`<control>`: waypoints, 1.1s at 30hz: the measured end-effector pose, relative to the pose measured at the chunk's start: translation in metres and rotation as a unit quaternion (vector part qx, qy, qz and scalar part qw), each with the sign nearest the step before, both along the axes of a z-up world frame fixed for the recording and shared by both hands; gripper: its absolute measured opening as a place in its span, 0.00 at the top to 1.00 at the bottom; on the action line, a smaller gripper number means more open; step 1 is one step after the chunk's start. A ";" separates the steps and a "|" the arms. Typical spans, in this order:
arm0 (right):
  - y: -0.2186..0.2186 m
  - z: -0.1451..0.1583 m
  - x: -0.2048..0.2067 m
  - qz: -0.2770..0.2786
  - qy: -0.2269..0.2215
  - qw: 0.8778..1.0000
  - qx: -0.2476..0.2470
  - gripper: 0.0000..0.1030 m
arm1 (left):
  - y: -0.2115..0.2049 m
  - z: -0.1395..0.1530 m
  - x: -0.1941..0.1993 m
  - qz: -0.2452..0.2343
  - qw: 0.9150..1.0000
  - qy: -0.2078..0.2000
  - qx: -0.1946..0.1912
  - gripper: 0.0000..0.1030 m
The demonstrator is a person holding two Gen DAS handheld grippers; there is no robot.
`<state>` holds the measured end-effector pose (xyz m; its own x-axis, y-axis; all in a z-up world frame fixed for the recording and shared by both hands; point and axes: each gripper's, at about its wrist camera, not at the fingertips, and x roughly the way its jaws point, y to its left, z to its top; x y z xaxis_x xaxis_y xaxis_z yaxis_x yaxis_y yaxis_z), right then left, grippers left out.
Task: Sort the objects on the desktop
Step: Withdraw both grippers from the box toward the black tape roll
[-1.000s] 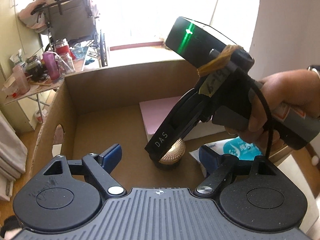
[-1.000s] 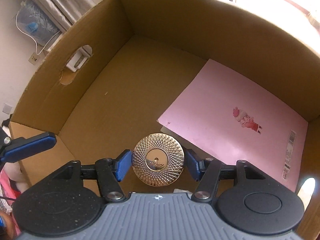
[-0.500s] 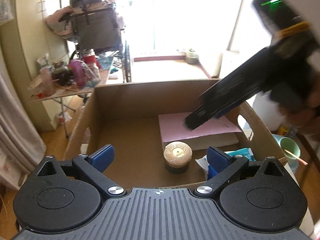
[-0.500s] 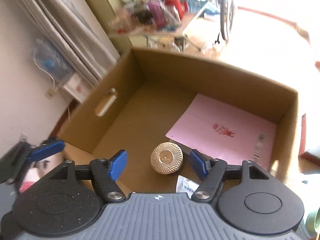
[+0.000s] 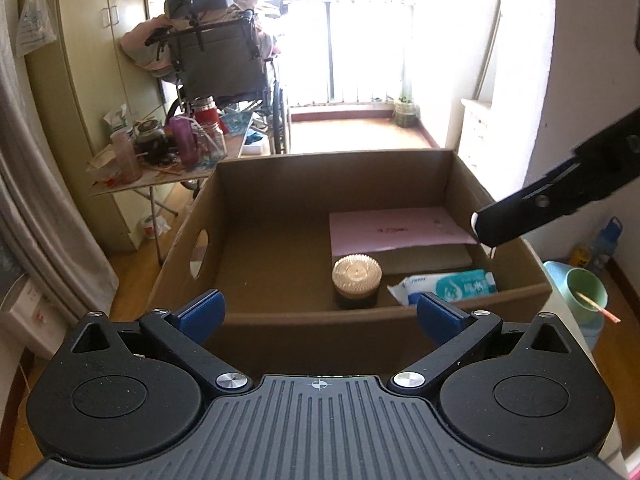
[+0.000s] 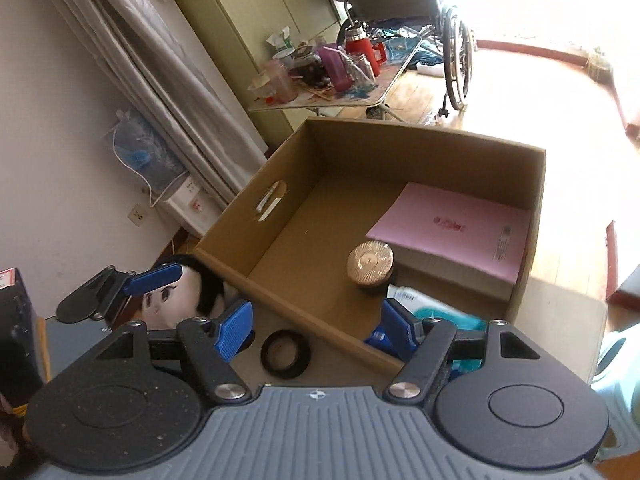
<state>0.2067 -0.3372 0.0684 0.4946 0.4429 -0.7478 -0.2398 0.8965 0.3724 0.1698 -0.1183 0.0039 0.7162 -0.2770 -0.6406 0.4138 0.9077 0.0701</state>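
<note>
With both the left gripper (image 5: 318, 314) and right gripper (image 6: 316, 328) spread and empty, the tape roll (image 6: 285, 353) could be knocked off against the box (image 6: 320, 336) wall if approached carelessly.

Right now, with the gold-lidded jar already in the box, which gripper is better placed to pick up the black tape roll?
Right, probably. The right gripper is open and empty, and the black tape roll lies just below its fingertips, outside the cardboard box. The left gripper, also open, faces the box; its view shows no roll.
</note>
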 end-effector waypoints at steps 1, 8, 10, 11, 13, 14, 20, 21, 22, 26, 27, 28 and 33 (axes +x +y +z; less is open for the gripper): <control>0.001 0.000 -0.006 0.001 -0.003 1.000 -0.002 0.28 | 0.001 0.000 -0.003 0.002 1.000 -0.001 0.001 0.00; 0.003 -0.004 -0.044 -0.004 -0.007 1.000 -0.008 0.25 | 0.012 -0.009 -0.016 0.020 1.000 0.010 0.000 0.00; 0.005 -0.007 -0.054 -0.004 -0.013 1.000 -0.010 0.25 | 0.015 -0.013 -0.019 0.024 1.000 0.012 0.001 0.00; 0.007 -0.008 -0.057 -0.004 -0.017 1.000 -0.011 0.25 | 0.017 -0.015 -0.020 0.026 1.000 0.013 0.002 0.00; 0.011 -0.012 -0.064 -0.005 -0.024 1.000 -0.015 0.24 | 0.020 -0.018 -0.024 0.029 1.000 0.010 0.001 0.00; 0.013 -0.014 -0.066 -0.005 -0.029 0.999 -0.015 0.24 | 0.021 -0.021 -0.027 0.029 1.000 0.007 0.002 0.00; 0.024 -0.039 -0.073 -0.011 -0.036 0.999 -0.010 0.24 | 0.028 -0.048 -0.044 0.014 1.000 0.006 0.000 0.00; 0.025 -0.045 -0.072 -0.012 -0.032 0.999 -0.006 0.24 | 0.027 -0.054 -0.045 0.011 1.000 0.009 0.001 0.00; 0.027 -0.051 -0.071 -0.013 -0.028 1.000 -0.001 0.24 | 0.026 -0.060 -0.047 0.007 1.000 0.011 0.003 0.00; 0.037 -0.077 -0.064 -0.015 -0.016 1.000 0.004 0.25 | 0.020 -0.079 -0.052 -0.010 1.000 0.006 0.014 0.00; 0.039 -0.082 -0.062 -0.014 -0.016 1.000 0.005 0.25 | 0.018 -0.083 -0.051 -0.012 1.000 0.003 0.017 0.00; 0.042 -0.086 -0.060 -0.014 -0.015 1.000 0.006 0.25 | 0.017 -0.087 -0.050 -0.012 1.000 0.003 0.023 0.00; 0.050 -0.106 -0.042 -0.008 -0.007 1.000 0.011 0.26 | 0.014 -0.102 -0.036 -0.011 0.999 0.014 0.029 0.05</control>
<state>0.1644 -0.2867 -0.0372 0.5121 0.4519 -0.7304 -0.2310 0.8915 0.3896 0.1333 -0.1039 -0.0980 0.6912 -0.2540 -0.6766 0.4365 0.8929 0.1107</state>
